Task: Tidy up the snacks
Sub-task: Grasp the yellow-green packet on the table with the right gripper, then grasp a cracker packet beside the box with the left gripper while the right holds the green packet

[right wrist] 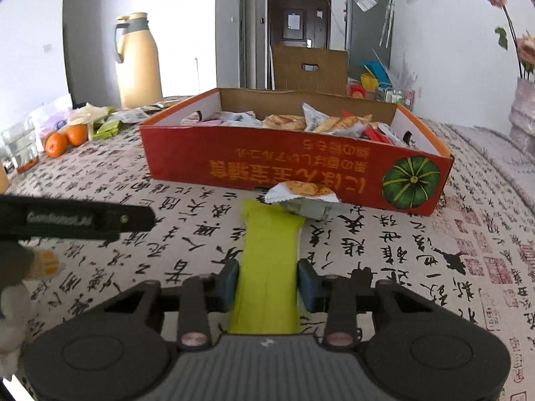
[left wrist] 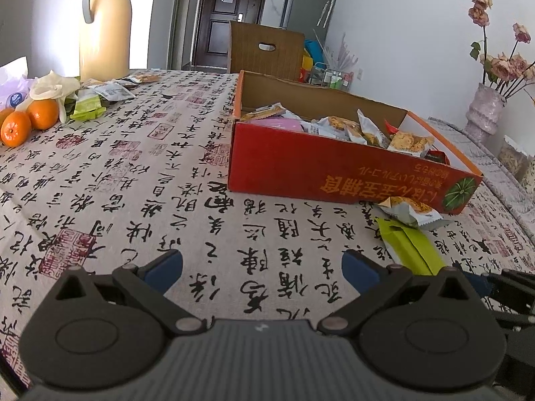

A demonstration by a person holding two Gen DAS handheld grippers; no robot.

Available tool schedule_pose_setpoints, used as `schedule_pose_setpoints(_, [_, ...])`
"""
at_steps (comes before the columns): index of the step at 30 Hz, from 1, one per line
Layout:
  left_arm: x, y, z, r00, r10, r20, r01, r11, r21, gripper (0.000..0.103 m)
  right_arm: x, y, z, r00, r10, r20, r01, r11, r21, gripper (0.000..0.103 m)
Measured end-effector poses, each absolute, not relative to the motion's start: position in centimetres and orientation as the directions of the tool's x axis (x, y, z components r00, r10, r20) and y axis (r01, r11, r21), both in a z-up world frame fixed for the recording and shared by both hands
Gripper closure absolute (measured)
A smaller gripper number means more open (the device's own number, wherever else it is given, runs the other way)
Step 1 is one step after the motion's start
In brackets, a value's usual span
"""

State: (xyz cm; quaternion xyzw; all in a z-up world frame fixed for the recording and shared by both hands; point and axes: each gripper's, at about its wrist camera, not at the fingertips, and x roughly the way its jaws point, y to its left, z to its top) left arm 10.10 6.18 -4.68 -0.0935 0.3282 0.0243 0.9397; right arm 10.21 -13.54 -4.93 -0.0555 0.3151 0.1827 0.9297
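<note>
A red cardboard box with a pumpkin picture holds several wrapped snacks. In front of it lies a silver biscuit packet, its edge resting over the far end of a long green snack packet. My right gripper is shut on the green packet, blue pads pressing both of its long sides. My left gripper stands open over bare tablecloth to the left, nothing between its fingers. Its black body shows in the right wrist view.
A tan thermos jug, two oranges and more loose snack packets sit at the far left of the table. A glass stands near the left edge. A vase with flowers stands at the right.
</note>
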Motion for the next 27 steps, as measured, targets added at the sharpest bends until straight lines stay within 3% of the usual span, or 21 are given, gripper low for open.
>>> schedule_pose_setpoints(27, [10.1, 6.0, -4.4, 0.772, 0.07, -0.632, -0.179, 0.978, -0.11, 0.0, 5.5, -20.9, -2.8, 0.842, 0.304, -0.446, -0.296, 0.951, 0.091, 0.072])
